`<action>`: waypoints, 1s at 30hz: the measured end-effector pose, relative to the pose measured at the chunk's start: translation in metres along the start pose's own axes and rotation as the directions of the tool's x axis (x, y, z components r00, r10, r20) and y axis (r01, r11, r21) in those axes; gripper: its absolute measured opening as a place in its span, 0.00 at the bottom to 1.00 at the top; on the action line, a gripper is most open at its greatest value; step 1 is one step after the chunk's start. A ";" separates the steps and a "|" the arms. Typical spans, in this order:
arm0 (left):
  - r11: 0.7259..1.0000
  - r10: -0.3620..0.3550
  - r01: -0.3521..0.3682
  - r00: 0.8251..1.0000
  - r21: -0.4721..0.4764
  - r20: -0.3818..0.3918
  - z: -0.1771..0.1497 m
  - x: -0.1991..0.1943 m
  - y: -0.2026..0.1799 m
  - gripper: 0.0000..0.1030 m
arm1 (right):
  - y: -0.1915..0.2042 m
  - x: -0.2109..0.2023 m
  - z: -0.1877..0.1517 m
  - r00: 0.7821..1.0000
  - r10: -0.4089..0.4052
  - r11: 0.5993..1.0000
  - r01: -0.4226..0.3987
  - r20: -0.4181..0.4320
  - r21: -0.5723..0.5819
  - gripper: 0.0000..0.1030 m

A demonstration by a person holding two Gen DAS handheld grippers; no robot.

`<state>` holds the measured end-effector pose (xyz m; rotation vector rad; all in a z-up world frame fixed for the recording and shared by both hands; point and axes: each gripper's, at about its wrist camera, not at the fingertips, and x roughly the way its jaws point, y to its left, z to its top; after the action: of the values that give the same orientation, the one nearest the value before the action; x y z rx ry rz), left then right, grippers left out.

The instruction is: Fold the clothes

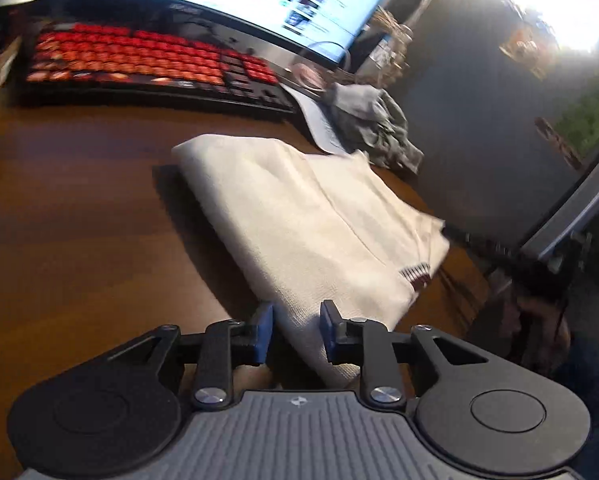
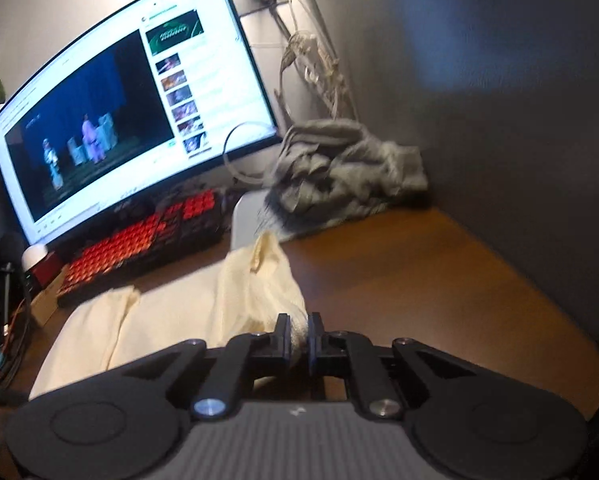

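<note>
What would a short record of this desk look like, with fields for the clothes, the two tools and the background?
surface: brown wooden desk
being folded: cream garment, partly folded
waiting: crumpled grey garment, at the back near the wall
left tool: open, cream edge between its pads
right tool: shut on cream cloth
background: lit curved monitor, red-keyed keyboard

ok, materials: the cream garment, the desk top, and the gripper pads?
Cream garment: soft fabric, matte, probably cotton knit; it folds and creases, weave too blurred to confirm.
Desk top: brown wood or wood-look laminate, semi-gloss; faint grain and sheen.
Pads on the left hand-held gripper: blue, matte, likely rubber or plastic.
</note>
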<state>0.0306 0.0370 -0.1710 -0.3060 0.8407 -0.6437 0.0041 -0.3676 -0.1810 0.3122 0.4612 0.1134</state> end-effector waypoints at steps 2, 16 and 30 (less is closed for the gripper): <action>1.000 -0.004 0.004 1.000 0.001 0.020 -0.001 0.004 -0.006 0.25 | 0.002 0.000 0.009 1.000 0.016 1.000 -0.016 0.026 -0.017 0.07; 0.999 -0.026 0.028 0.997 -0.035 0.071 -0.024 -0.030 0.016 0.27 | 0.152 -0.004 0.012 0.864 0.503 0.814 -0.481 -0.020 -0.326 0.06; 0.996 -0.034 0.044 0.993 -0.081 0.114 -0.013 -0.037 0.027 0.27 | 0.181 0.019 -0.034 0.761 0.597 0.686 -0.649 -0.256 -0.329 0.06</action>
<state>0.0138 0.0814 -0.1706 -0.4317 0.7564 -0.6228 -0.0012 -0.1835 -0.1601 0.0410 0.4301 0.9046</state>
